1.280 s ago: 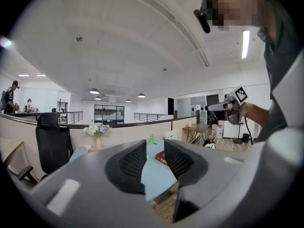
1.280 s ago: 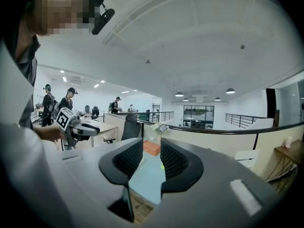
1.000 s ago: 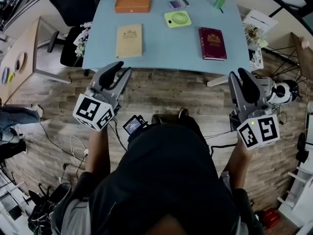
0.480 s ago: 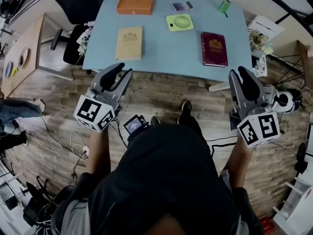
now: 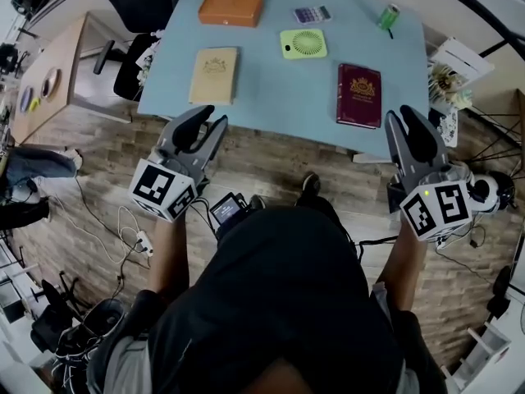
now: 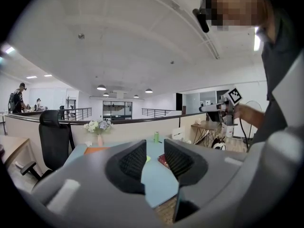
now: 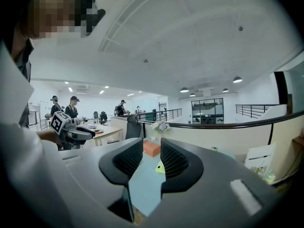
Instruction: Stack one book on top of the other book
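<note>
Nothing gripped yet. On the left gripper (image 5: 202, 126), jaws slightly apart with only air between; same on the right gripper (image 5: 408, 130). Both short of the blue table's (image 5: 271, 89) near edge, over the wood floor (image 5: 287, 167). Tan book (image 5: 214, 75) flat toward the left, maroon book (image 5: 359, 95) flat toward the right, well apart, neither stacked.

Likely trouble: flat-lying books offer little edge to bite, so risk of pinching only the top cover and fanning the book open on lifting. Risk too of pushing a book off the near edge, or of sweeping the green fan (image 5: 302, 43) lying between and beyond them.

Containers: orange case (image 5: 231, 9) at the far side, shut, contents unseen; green can (image 5: 388, 16) upright near the far right corner, contents unseen.
</note>
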The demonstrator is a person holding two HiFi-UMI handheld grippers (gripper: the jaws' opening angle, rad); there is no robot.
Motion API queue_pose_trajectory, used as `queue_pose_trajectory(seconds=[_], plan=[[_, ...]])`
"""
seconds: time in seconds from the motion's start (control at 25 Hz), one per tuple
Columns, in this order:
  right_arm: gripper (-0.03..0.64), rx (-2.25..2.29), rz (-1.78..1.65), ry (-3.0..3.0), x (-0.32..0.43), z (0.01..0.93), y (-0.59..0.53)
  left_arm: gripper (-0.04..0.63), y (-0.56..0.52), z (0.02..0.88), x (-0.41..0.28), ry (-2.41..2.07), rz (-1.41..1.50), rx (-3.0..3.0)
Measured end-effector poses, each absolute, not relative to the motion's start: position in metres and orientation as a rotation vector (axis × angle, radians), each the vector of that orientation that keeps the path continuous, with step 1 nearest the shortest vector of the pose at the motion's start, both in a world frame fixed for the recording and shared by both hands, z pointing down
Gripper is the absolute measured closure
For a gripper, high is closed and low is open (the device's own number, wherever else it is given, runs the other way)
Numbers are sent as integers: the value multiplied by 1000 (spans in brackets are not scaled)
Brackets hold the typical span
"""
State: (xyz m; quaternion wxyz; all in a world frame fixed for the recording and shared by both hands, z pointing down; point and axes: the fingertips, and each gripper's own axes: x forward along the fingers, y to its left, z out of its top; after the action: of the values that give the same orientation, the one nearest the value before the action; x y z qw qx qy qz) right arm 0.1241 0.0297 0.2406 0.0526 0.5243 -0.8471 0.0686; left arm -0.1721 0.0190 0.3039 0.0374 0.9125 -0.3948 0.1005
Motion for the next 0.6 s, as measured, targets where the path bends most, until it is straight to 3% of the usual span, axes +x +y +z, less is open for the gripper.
queue_pose_trajectory(seconds=[0.6], plan=[[502, 1481, 268, -2650, 192, 262, -36, 428, -8, 305, -110, -1344, 360, 2719]])
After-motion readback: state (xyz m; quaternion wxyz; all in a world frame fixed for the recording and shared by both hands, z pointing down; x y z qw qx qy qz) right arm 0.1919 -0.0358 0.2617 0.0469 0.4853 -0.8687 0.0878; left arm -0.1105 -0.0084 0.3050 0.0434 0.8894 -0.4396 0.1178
